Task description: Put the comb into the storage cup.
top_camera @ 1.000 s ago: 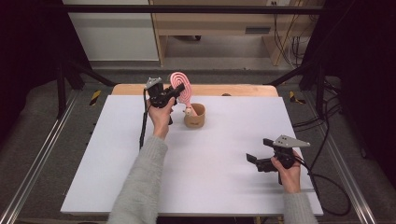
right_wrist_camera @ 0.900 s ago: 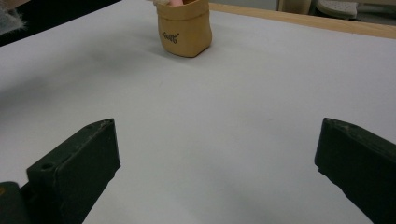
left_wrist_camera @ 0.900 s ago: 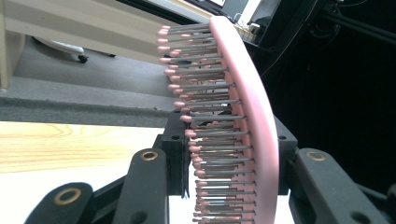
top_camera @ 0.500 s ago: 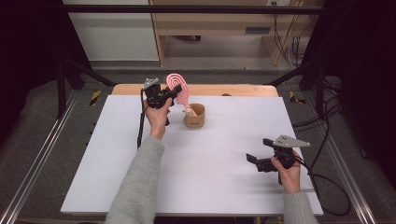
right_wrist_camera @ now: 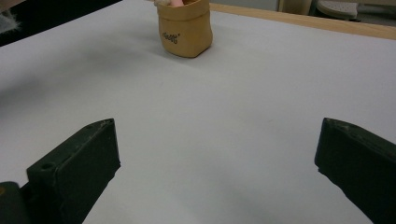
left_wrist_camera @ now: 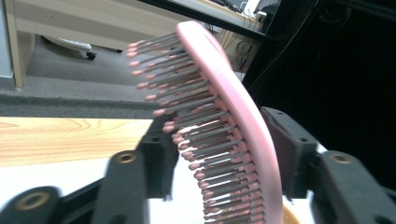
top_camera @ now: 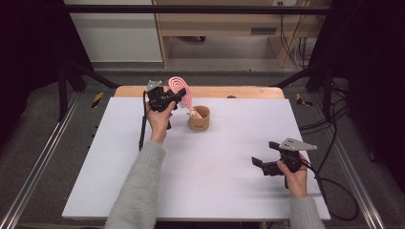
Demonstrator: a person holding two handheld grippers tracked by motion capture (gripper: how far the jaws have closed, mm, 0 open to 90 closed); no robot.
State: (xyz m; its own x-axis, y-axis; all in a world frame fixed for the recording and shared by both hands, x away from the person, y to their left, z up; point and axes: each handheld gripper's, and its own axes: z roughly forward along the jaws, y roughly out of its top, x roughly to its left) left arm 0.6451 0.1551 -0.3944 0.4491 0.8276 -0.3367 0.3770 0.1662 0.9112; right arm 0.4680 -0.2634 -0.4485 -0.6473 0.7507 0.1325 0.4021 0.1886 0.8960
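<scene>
You are putting the pink hairbrush (top_camera: 180, 88) into the brown cup (top_camera: 199, 118) near the far edge of the worktop (top_camera: 229, 191). Your left claw (top_camera: 173, 99) has just been opening; the brush head stands between its jaws, no longer pressed. Next, I think, pull the left claw back gently, not tipping the cup. Your right claw (top_camera: 260, 165) rests spread near the right edge, with free room around.

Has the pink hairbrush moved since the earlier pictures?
No. The pink hairbrush stands in the tan cup as before; the left tool has just been opening around it.
</scene>
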